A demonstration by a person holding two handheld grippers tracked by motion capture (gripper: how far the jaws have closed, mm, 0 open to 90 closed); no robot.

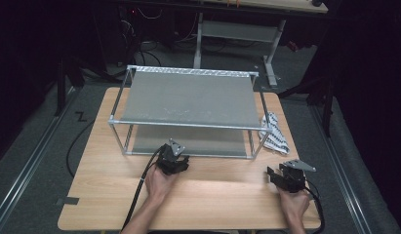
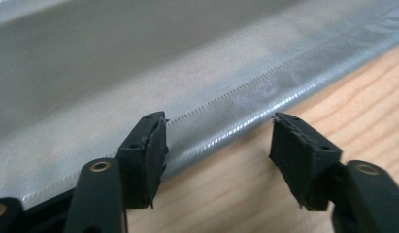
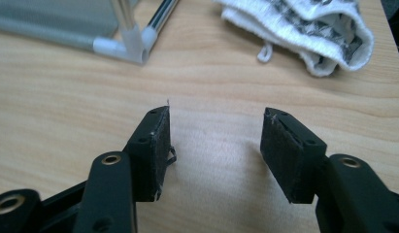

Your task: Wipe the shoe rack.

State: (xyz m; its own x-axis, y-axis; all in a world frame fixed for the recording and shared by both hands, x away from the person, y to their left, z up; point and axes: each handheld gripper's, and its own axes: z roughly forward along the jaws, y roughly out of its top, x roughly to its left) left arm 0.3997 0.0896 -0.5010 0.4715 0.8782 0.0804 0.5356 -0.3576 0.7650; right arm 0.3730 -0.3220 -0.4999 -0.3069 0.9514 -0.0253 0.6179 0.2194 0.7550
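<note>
Rack (image 1: 188, 100) — both grippers low, agape

A pale wooden table (image 1: 115, 195) carries a two-tier metal-framed rack (image 1: 188, 97) with grey fabric shelves standing toward its far edge, and a folded black-and-white patterned cloth (image 1: 274, 136) lying just beside the rack's right front corner.

Rack (image 1: 188, 100) sits mid-table (image 1: 105, 195), towel (image 1: 273, 134) just at its three o'clock. Left gripper (image 1: 173, 163) at the rack's six o'clock edge; right gripper (image 1: 281, 178) at five, well apart.
</note>
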